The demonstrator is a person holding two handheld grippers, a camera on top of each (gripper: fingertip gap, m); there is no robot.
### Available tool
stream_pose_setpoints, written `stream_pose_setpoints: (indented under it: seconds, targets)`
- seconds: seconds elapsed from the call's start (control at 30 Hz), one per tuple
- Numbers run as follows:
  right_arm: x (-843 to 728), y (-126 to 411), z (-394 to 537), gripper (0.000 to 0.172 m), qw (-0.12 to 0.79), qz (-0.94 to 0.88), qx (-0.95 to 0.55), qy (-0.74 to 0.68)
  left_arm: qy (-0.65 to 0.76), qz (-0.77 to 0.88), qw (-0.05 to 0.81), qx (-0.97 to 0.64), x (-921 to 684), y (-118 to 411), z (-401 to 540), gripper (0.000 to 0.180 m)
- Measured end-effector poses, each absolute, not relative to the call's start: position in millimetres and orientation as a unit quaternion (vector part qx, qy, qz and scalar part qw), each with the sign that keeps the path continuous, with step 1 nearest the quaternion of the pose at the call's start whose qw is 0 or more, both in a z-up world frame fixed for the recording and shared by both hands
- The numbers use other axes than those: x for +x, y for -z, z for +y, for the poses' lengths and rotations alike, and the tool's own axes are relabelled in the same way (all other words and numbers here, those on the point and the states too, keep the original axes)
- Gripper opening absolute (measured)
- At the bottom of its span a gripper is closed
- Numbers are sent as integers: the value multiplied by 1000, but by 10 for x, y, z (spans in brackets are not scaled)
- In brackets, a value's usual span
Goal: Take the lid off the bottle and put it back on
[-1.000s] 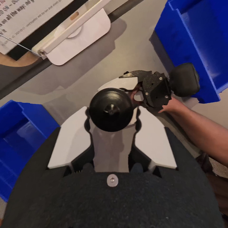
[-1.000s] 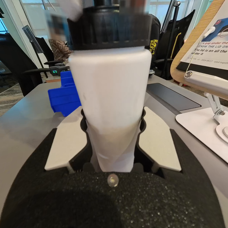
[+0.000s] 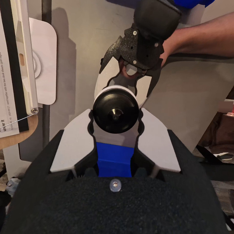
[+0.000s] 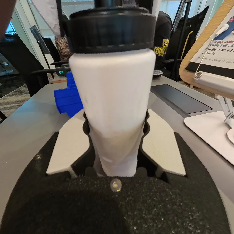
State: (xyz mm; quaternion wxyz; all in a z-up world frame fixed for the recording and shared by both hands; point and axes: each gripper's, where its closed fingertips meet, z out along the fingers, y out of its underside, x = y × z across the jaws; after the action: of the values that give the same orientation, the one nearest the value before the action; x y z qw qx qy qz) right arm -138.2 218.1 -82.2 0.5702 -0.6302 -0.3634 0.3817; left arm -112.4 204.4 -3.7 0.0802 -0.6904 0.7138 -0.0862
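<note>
Daylight from the windows (image 4: 76, 7) brightens one view; the other is dim, shadowed, and both blur and bend at the edges.

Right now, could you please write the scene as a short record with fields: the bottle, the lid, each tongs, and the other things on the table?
bottle: white bottle, upright, just above the grey table
lid: black lid seated on the bottle top
left tongs: left tongs over the bottle from above, pads closed on the lid's sides
right tongs: right tongs from the side, pads pressed on the bottle body
other things: blue bin behind the bottle; white stand base at right, carrying a wooden board with a printed sheet
</note>
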Motion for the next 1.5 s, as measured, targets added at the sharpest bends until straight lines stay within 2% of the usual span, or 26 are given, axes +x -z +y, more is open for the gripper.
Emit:
stream_pose_setpoints:
  seconds: [0.33,0.5,0.53,0.6,0.67,0.77,0.87,0.97,1.5]
  targets:
    - [-1406,816,2173,84,572,-362,-619,-398,130,747,96,-645,-1144,35,2043,68]
    - [-1421,811,2188,85,580,-357,-617,-395,114,691,134,-701,-1108,41,2076,69]
    - [-1421,810,2191,85,581,-356,-617,-395,111,668,156,-720,-1081,37,2102,72]
    - [-1420,811,2189,85,581,-358,-616,-393,98,614,193,-759,-1056,19,2142,95]
    - [-1421,811,2188,85,581,-358,-617,-392,84,543,221,-806,-1082,-8,2192,91]
    - [-1423,810,2190,85,582,-356,-617,-392,138,440,188,-867,-1052,7,2092,84]
    - [-1423,811,2188,85,581,-356,-618,-391,110,424,176,-882,-1095,81,2145,77]
    - [-1421,812,2187,85,580,-358,-619,-390,89,433,144,-885,-1124,172,2102,76]
    - [-1420,815,2175,85,577,-363,-619,-391,73,590,87,-799,-1149,185,2050,76]
